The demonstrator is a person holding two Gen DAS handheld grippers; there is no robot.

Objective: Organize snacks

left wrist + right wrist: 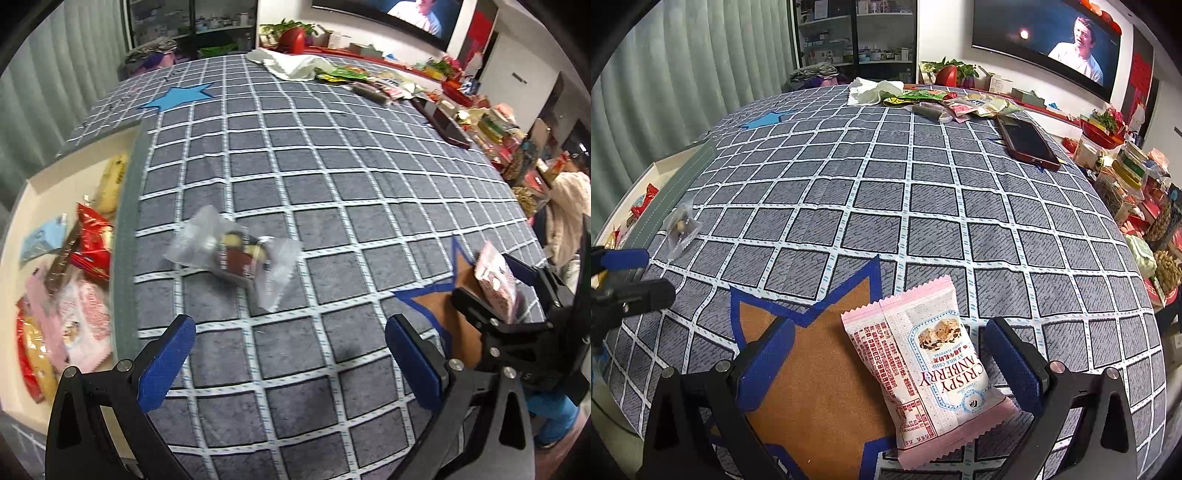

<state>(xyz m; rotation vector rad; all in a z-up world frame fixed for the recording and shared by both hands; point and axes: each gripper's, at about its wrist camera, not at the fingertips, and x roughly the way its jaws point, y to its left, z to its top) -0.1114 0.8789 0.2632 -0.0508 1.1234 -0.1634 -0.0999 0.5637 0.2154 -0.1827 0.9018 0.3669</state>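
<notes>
Pink snack packet (925,363): pink and white, says "CRISPY" and something-"BERRY" on it, lying flat on the table between the right gripper's blue fingers. Looks like it touches the right-hand finger, with a big gap to the left-hand one, so it isn't pinched.

Where it sits: half on the brown star patch (816,373) with the blue border, half on the checked cloth. The left wrist view shows the same packet (495,282) in between those fingers.

Right gripper (886,367): jaws spread wide around the packet, not gripping anything as far as I can see.

Left gripper (290,363): jaws wide apart too, nothing in them, low over the cloth.

Clear snack bag (236,254): see-through wrapper with dark and yellowish bits inside, lying on the cloth just ahead of the left gripper, near the table's left edge. A bit blurry.

Box (40,177): white, open-topped, right beside the table on the left, holding a pile of wrapped snacks, including red, pink, yellow and a light blue one.

Tablecloth (923,206): grey-blue with a white grid, plus a light blue star (179,96) at the far end.

Far end of table: a white crumpled cloth (873,90), a small heap of mixed snack packs (955,101), and a dark phone (1028,144) lying flat to the right of them.
</notes>
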